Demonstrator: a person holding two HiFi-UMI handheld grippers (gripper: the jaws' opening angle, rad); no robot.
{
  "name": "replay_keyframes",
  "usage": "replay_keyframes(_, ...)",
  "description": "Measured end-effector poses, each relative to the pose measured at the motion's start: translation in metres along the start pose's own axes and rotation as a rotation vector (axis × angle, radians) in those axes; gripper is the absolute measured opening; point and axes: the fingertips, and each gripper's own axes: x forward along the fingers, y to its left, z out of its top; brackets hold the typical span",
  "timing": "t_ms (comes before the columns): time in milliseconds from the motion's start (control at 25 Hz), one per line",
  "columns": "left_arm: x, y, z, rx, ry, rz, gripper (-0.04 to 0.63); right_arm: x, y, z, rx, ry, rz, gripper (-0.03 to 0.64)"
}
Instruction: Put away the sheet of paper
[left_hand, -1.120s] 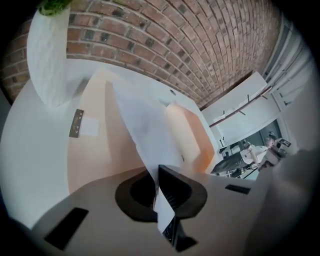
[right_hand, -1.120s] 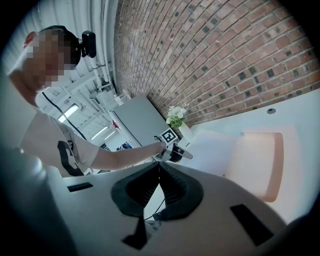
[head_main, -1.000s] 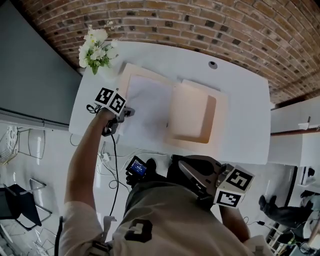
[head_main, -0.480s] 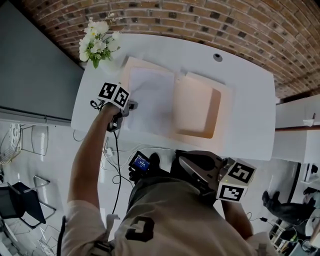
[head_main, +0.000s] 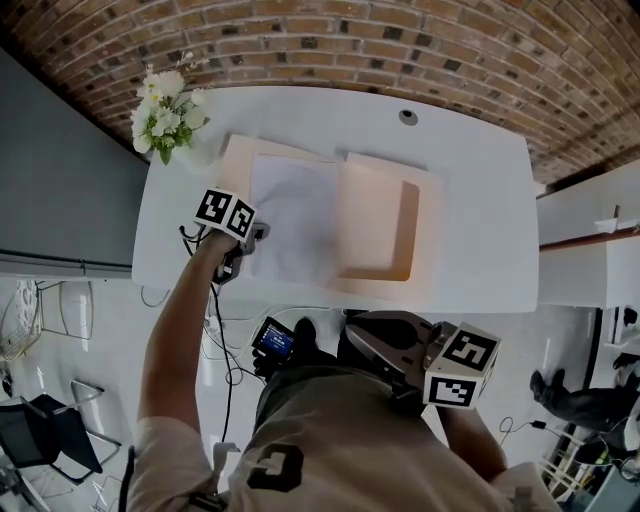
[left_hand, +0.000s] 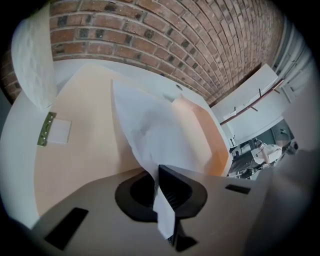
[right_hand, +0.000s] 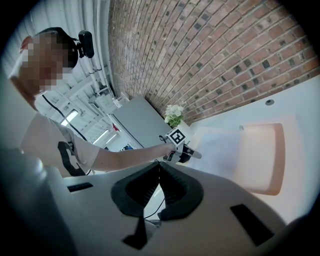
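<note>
Nearest us, we are holding our right gripper (right_hand: 159, 170) back by the body, its jaws closed on nothing. Farther out, our left gripper (left_hand: 160, 177) is pinching the sheet of paper (left_hand: 150, 130) by its near corner, holding it raised above the open folder (left_hand: 80, 150), probably to lay it inside.

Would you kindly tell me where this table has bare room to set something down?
Widest: the table's right end, between the folder and the table edge. A narrower strip runs behind the folder, around the cable hole. Crowded at left: flowers, left gripper, sheet of paper.
</note>
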Motion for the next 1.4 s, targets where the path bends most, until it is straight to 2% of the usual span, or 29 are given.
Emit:
replay_keyframes(920,0.034,-0.035,0.011,0.031,0.043,-0.011,0.015,-0.024,-0.021,0.002,0.022,-0.034,-0.008,0.023)
replay_keyframes(1400,0.052,-0.064,0.022,0.051,0.038,-0.052,0.015,-0.03,-0.029,0.001,0.042,-0.04,-0.007,0.023)
